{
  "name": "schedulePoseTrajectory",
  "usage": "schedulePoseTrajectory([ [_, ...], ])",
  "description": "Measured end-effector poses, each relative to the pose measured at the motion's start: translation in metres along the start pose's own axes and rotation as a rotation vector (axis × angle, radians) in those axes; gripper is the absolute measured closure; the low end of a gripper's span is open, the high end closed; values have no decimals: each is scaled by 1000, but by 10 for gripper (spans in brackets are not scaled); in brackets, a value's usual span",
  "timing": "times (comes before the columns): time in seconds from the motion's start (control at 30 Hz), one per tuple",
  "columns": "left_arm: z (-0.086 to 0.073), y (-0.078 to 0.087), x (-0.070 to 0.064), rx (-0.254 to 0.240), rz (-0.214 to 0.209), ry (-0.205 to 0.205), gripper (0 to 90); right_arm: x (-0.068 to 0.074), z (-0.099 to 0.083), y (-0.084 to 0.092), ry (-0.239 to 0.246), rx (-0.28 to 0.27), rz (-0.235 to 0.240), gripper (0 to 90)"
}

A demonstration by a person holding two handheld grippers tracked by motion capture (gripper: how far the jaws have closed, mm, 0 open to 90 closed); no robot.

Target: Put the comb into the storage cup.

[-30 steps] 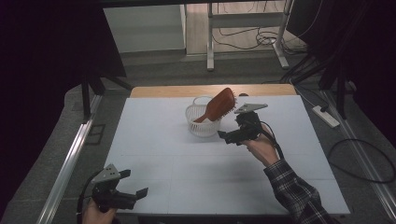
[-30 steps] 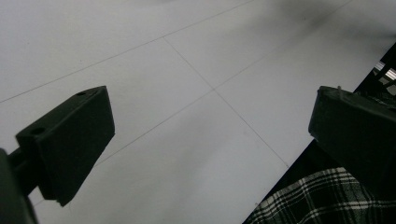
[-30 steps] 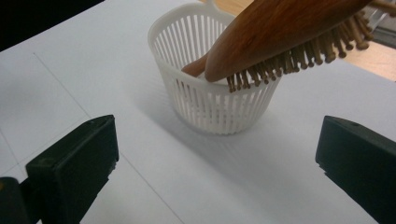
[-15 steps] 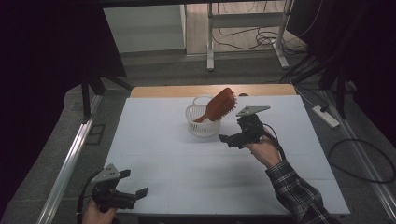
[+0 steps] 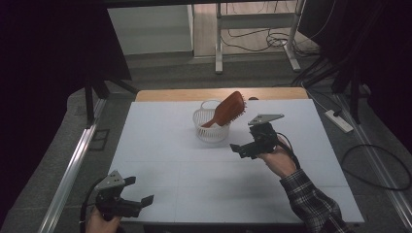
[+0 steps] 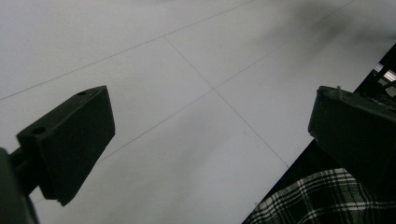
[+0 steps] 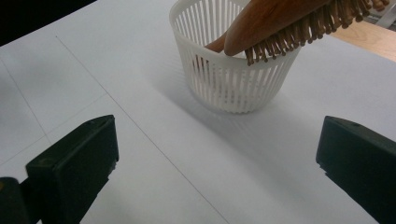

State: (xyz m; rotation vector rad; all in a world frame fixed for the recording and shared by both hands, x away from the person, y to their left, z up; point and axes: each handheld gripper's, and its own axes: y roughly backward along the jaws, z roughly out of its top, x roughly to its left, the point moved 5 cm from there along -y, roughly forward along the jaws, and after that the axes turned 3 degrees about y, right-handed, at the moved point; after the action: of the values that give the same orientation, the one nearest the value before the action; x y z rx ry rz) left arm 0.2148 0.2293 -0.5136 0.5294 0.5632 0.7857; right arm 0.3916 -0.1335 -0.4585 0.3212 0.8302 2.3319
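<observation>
Backing off from the basket, right gripper (image 5: 244,148) sits a bit nearer the person than a second ago, jaws spread wide with nothing in them.

Hairbrush (image 5: 229,108) hasn't budged since then: handle down inside the white slatted basket (image 5: 210,131), bristle head leaning out over the far rim, so I'd say the drop-off is basically done and the hand is just clearing out. Going big to small on the rest: dark room with black drapes, desk legs and loose cables on the floor out back, then the white table (image 5: 194,184) with faint seam lines and a wooden strip along its far edge. Left gripper (image 5: 138,191) hangs at the near left corner, also gaping and empty, same spot as before.
</observation>
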Motion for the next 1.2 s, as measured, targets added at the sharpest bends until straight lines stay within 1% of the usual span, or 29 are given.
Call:
schedulePoseTrajectory([
  [0.17, 0, 0, 0, 0, -1, 2, 10, 0, -4, 4, -5, -6, 0, 0],
  [0.27, 0, 0, 0, 1, 1, 1, 10, -1, -8, 6, 4, -6, -8, 0],
  [0.4, 0, 0, 0, 1, 0, 2, 10, -1, -12, 8, -2, -4, -3, 0],
  [0.8, 0, 0, 0, 3, 3, -1, 10, 0, -22, 17, -10, 14, 4, 0],
  [0.97, 0, 0, 0, 3, 2, -1, 10, 0, -26, 21, 5, 20, -5, 0],
  [1.2, 0, 0, 0, 4, 3, -3, 10, -2, -33, 28, -3, 25, -12, 0],
])
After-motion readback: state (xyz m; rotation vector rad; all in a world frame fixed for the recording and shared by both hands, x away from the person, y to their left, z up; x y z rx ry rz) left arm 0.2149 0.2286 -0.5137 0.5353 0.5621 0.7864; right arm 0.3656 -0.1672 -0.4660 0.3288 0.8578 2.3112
